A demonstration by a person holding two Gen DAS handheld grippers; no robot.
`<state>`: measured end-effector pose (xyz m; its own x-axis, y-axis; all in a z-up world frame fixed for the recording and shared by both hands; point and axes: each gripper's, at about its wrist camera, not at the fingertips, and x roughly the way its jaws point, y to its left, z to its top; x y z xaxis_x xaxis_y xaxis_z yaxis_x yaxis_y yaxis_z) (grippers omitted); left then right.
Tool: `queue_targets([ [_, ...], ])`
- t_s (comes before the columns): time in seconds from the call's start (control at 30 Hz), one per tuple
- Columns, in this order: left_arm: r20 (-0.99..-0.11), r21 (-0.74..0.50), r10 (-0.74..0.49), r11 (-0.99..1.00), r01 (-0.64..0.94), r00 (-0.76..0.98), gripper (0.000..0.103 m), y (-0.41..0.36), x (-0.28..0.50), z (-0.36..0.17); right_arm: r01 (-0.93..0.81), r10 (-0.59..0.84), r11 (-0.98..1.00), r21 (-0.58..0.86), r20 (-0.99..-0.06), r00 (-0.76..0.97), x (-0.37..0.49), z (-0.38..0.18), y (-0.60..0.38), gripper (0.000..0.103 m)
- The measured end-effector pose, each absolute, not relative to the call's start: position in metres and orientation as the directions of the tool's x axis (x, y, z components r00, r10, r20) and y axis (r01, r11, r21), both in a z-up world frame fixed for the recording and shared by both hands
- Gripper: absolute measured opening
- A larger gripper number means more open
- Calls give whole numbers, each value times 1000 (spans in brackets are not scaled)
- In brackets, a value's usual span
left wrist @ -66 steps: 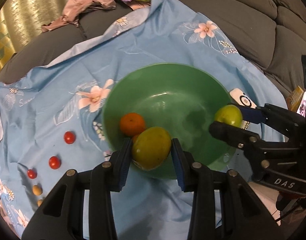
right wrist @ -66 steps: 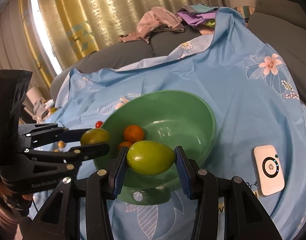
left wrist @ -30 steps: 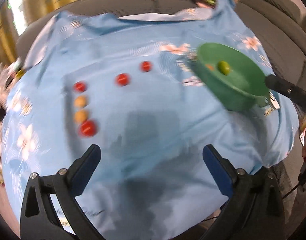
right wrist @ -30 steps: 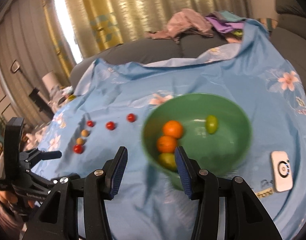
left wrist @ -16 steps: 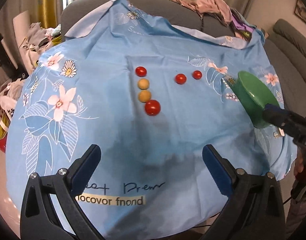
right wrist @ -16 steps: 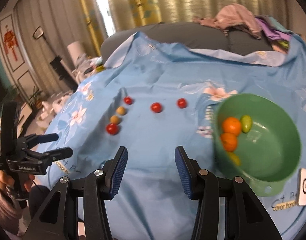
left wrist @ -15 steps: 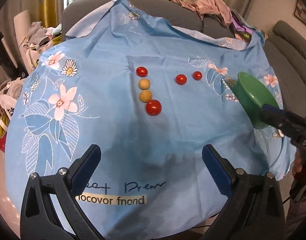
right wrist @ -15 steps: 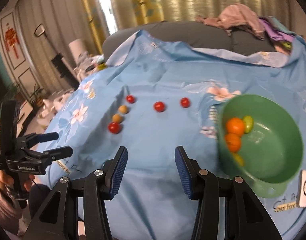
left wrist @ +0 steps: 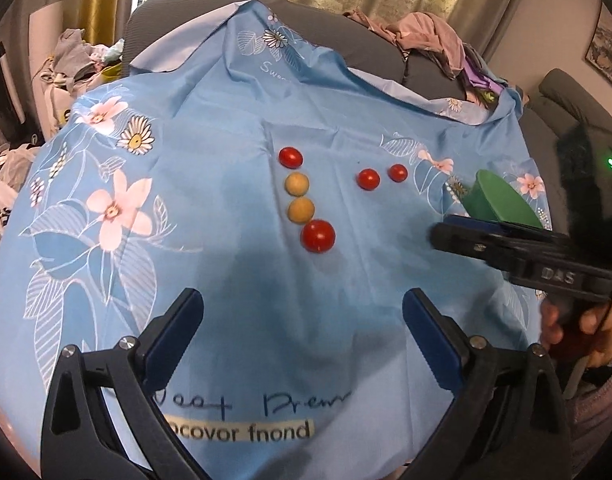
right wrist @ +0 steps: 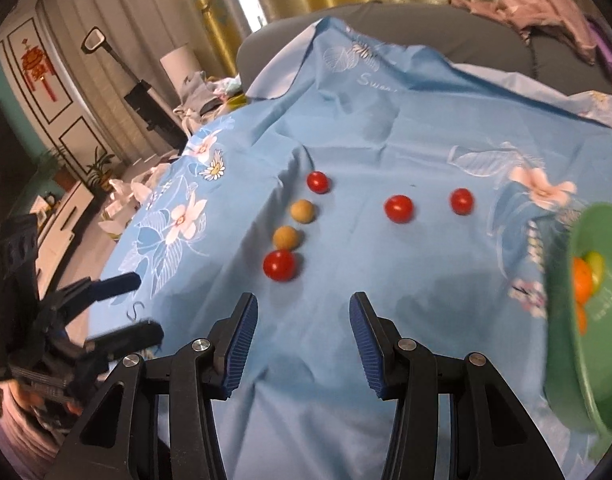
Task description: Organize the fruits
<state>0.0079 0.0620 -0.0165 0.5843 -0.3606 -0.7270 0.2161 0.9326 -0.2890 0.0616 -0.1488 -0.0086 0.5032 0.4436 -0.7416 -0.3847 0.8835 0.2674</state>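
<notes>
While both tongs [left wrist: 301,334] [right wrist: 303,338] gape empty, glossy red tomatoes [left wrist: 318,236] dot blue cloth [left wrist: 225,128].

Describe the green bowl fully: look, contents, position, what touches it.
The green bowl is a deep, smooth, plastic-looking bowl sitting on the blue floral cloth at the right edge of the right wrist view, partly cut off and blurred. Inside lie orange fruits and a yellow-green one. No gripper touches it; the left wrist view shows only its rim.
</notes>
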Motion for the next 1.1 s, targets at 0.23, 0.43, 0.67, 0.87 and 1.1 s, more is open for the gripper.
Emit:
queue_targets([
  [0.23,-726,-278,-377,926,255,576,87,56,38,-20,-428,439,871,242,-776,454,111,-18,-117,49],
  [0.43,-727,-285,-394,919,274,563,82,57,54,-25,-423,417,876,230,-802,427,157,-32,-97,40],
  [0.67,-730,-284,-396,917,280,557,82,58,68,-27,-440,403,870,222,-835,376,182,-54,-77,40],
  [0.87,-742,-267,-388,919,290,547,74,51,74,-28,-456,376,869,189,-853,362,194,-66,-68,29],
  [1.1,-753,-252,-398,910,329,524,65,32,87,-28,-395,404,888,237,-811,422,181,-52,-106,29],
])
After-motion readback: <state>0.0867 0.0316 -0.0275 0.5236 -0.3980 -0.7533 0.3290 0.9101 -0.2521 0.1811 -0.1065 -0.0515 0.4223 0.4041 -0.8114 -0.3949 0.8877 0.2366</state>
